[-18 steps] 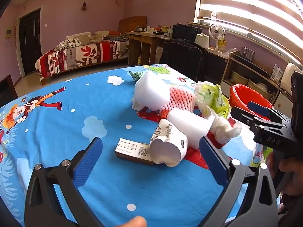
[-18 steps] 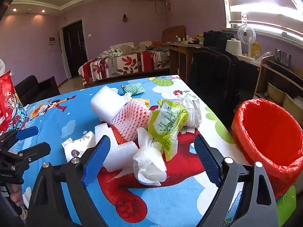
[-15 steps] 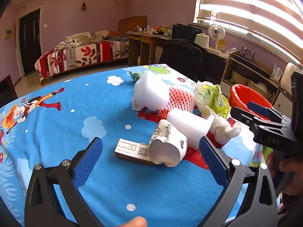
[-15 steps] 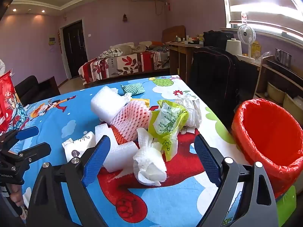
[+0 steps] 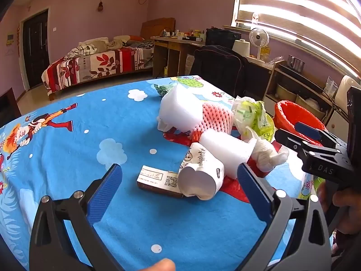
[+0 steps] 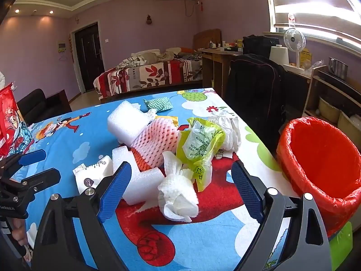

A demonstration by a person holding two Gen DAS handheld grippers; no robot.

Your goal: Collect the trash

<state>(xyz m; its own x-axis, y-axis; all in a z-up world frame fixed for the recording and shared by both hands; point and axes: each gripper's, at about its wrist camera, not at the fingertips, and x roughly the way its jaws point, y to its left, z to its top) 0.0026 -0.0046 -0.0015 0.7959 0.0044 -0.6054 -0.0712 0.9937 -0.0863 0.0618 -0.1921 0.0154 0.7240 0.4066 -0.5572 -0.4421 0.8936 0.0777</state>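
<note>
A heap of trash lies on the blue cartoon tablecloth [image 5: 67, 153]. Nearest my open left gripper [image 5: 180, 178] are a crushed paper cup [image 5: 200, 176] and a small carton [image 5: 155, 179], with a white foam piece [image 5: 225, 149] behind them. My right gripper [image 6: 180, 178] is open too, just short of a crumpled white tissue [image 6: 178, 194], a foam block [image 6: 140, 180] and a green plastic bag [image 6: 198, 144]. Pink foam netting [image 6: 155, 142] and a bubble-wrap roll [image 6: 126, 122] lie farther back. Nothing is held. The bin with the red liner [image 6: 320, 164] stands at the table's right edge.
A green wavy pouch [image 6: 159, 103] and a white wrapper [image 6: 227, 126] lie toward the far edge. A red snack bag [image 6: 9, 122] stands at the left. Behind the table are a black chair [image 6: 255, 85], a desk, shelves and a bed [image 6: 146, 72].
</note>
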